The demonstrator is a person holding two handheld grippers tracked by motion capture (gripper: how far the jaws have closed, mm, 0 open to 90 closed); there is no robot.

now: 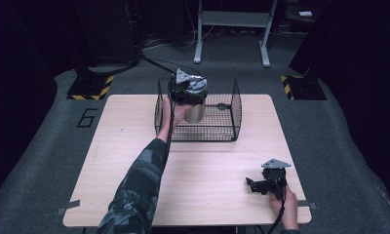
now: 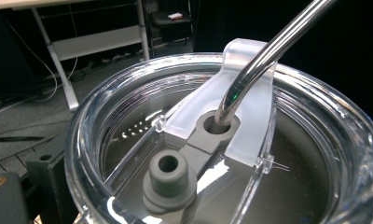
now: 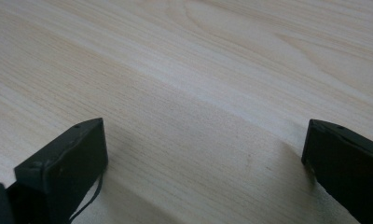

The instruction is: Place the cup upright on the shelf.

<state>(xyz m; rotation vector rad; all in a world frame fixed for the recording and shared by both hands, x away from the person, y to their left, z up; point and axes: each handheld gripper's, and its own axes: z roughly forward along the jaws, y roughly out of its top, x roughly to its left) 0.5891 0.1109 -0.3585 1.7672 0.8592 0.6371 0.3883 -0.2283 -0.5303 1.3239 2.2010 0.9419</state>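
1. Tumbler [image 1: 195, 112] hung in the left gripper [image 1: 188, 90] over the left part of the wire basket [image 1: 234, 105] at the table's [image 1: 134, 165] far edge. Whether it already touched the basket floor could not be told from the high view.
2. Nearest the person, the right gripper [image 1: 266, 184] rested on the table's near right corner with its jaws wide apart and nothing between them. It was well apart from the basket, so it could not have steadied anything there.
3. In the left gripper view, the clear lid [image 2: 315, 121] sat very close to the camera, with a metal straw [image 2: 268, 51] standing in its hole. The jaws were hidden there, but the gripper appeared clamped on the tumbler.
4. A tilt of the hand could probably have slid the straw out or knocked it against the gripper.
5. Letting go while the tumbler was off the floor would likely have dropped it and tipped it on the uneven wire.
6. A careless lowering might have caught the tumbler or hand on the left basket wall, which stood just beside them, and shoved the light basket toward the table's far edge.
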